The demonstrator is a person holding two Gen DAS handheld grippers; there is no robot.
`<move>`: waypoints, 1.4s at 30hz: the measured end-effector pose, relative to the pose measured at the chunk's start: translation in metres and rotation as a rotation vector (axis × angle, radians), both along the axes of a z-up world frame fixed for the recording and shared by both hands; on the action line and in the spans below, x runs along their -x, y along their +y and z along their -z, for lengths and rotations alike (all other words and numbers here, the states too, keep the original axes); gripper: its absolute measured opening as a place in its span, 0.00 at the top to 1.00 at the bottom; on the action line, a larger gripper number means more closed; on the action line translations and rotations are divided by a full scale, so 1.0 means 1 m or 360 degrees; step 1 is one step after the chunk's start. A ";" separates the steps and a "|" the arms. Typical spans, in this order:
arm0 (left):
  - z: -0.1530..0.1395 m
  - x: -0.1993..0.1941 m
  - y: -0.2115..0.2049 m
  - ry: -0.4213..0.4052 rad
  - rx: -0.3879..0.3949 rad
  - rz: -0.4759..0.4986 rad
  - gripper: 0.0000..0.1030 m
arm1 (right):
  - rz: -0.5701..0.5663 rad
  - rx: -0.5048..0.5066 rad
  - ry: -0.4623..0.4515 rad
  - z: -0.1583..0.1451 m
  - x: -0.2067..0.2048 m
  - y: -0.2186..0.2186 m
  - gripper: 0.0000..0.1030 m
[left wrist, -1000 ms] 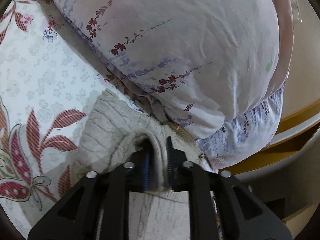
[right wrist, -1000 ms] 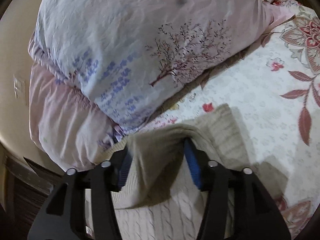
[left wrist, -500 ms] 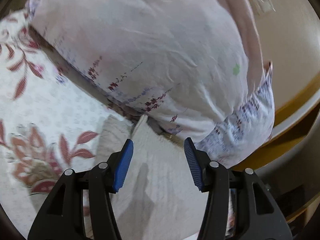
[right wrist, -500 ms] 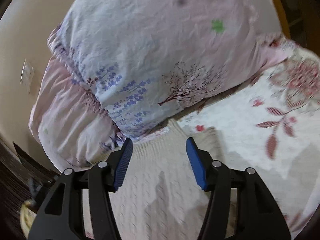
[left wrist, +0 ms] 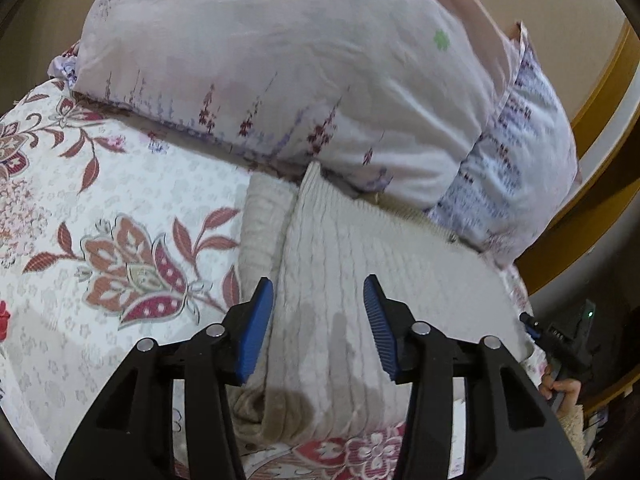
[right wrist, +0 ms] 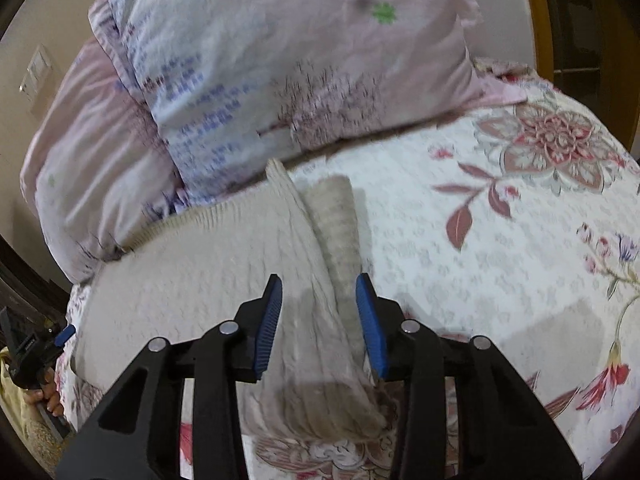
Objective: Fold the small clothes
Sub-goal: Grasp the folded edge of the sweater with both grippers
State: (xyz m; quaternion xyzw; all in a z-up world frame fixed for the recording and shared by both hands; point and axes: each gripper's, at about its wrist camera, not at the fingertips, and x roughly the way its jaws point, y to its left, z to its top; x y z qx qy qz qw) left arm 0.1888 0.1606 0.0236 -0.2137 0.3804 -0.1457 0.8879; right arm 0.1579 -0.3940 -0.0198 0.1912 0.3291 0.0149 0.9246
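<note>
A beige cable-knit sweater (left wrist: 360, 264) lies flat on the floral bedspread (left wrist: 100, 208), its far edge against the pillows. A sleeve (left wrist: 260, 224) lies along its left side. My left gripper (left wrist: 318, 316) is open and empty, held above the sweater's near left part. In the right wrist view the same sweater (right wrist: 208, 264) shows with the sleeve (right wrist: 338, 216) on its right side. My right gripper (right wrist: 319, 314) is open and empty above the sleeve's near end. Each view shows the other gripper at its edge, the right gripper (left wrist: 560, 332) and the left gripper (right wrist: 32, 348).
Two stacked pale floral pillows (left wrist: 320, 72) rest right behind the sweater; they also show in the right wrist view (right wrist: 280, 60). A wooden bed frame (left wrist: 600, 128) runs behind them. The bedspread (right wrist: 500, 240) stretches to the right.
Both grippers let go of the sweater, opened and drew back and up. The sweater now lies flat on the bed.
</note>
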 end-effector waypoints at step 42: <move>0.013 0.029 0.002 0.0070 -0.0094 0.0122 0.96 | 0.0119 0.0316 0.0051 0.004 0.046 0.027 0.75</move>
